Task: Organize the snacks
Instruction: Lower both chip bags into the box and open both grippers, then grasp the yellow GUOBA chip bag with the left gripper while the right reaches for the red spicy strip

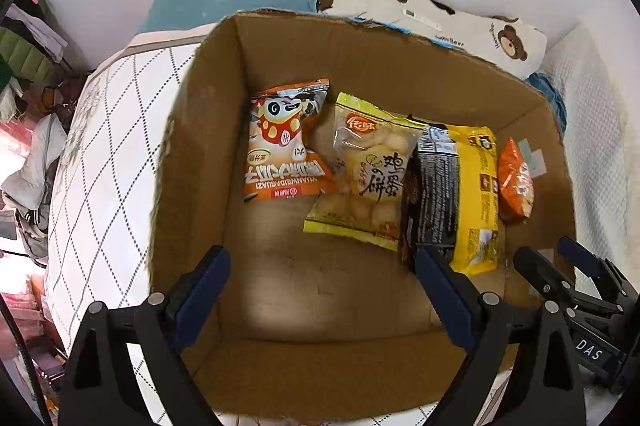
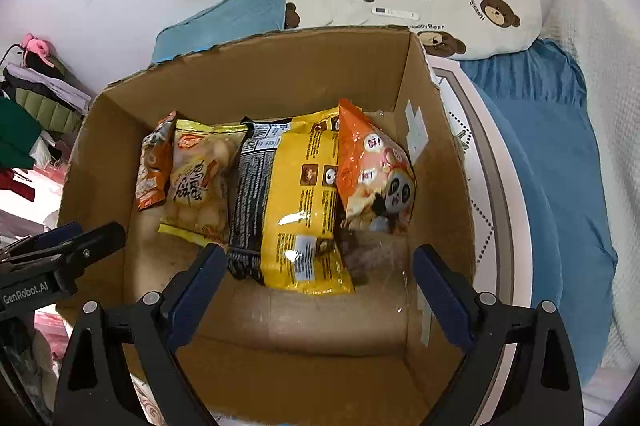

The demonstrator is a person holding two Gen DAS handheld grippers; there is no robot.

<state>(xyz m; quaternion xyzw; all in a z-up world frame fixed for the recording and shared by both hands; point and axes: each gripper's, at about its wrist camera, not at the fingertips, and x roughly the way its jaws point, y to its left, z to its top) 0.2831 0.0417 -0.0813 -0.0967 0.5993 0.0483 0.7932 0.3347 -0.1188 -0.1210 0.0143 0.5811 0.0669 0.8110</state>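
**Four snack packs lined up in the box, both grippers empty above it**

The cardboard box (image 1: 280, 38) sits on a bed, filling the middle of both wrist views. Along its floor lie four packs in a row: an orange sunflower-seed bag (image 1: 284, 142) at the left, a yellow egg-biscuit bag (image 1: 368, 170) overlapping its edge, a long yellow-and-black pack (image 1: 460, 194) next, and an orange panda bag (image 2: 372, 170) propped against the box's right-hand wall.

The left gripper (image 1: 320, 290) hangs over the bare lower part of the box floor, its fingers (image 1: 204, 290) spread wide with nothing between them. The right gripper (image 2: 320, 286) is likewise wide open and empty, poised just below the yellow-and-black pack.

The step in hand looks like tidying the row or fetching another pack; no loose snack shows outside the box. To do it well, keep the fingers clear of the box walls when lifting out, since the cardboard would drag. If straightening, nudge the tilted panda bag flat first, and grip packs by a sealed edge instead of the puffed middle, which would likely crush biscuits. Any new pack best goes in the free strip at the bottom of the frame.
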